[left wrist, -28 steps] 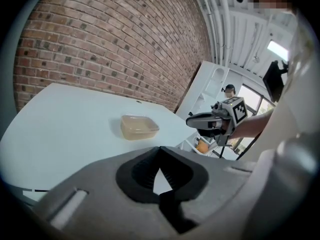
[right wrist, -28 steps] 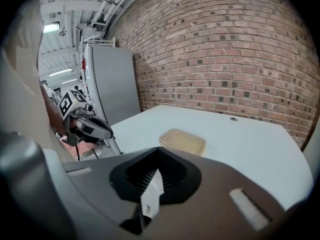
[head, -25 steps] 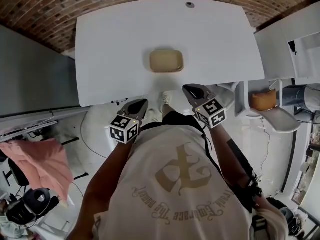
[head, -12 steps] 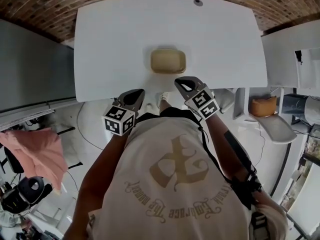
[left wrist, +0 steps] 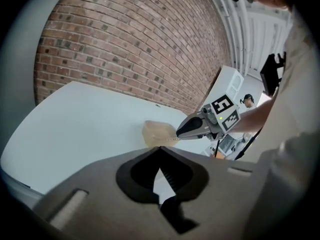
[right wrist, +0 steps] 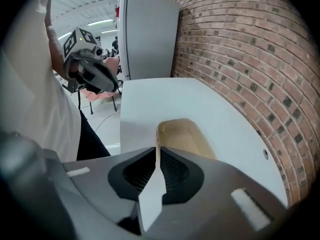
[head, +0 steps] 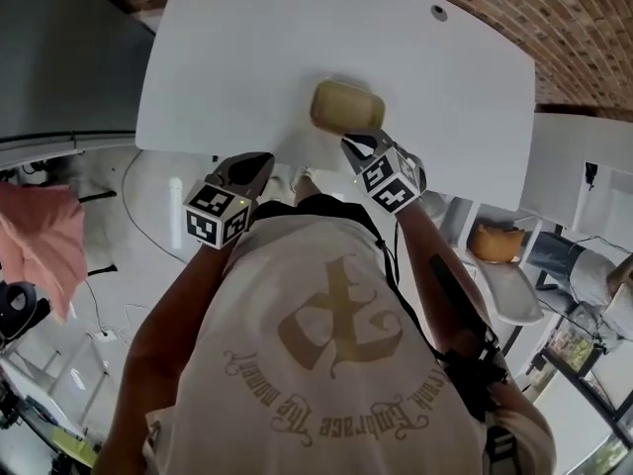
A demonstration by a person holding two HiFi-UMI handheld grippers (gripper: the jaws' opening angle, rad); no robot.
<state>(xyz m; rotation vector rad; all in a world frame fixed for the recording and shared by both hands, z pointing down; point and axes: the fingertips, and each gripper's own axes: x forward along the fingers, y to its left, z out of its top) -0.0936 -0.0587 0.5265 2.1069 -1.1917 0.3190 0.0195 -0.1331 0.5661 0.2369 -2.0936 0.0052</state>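
Right gripper [head: 350, 143], jaws closed, stretches to the tub [head: 347, 106]; left gripper [head: 259, 160] closed, hanging back

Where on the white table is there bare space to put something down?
The table is bare left of the tan container up to its left edge, and beyond it toward the brick wall, apart from a small hole. It is crowded only at the near edge, where the right gripper is close to the container.
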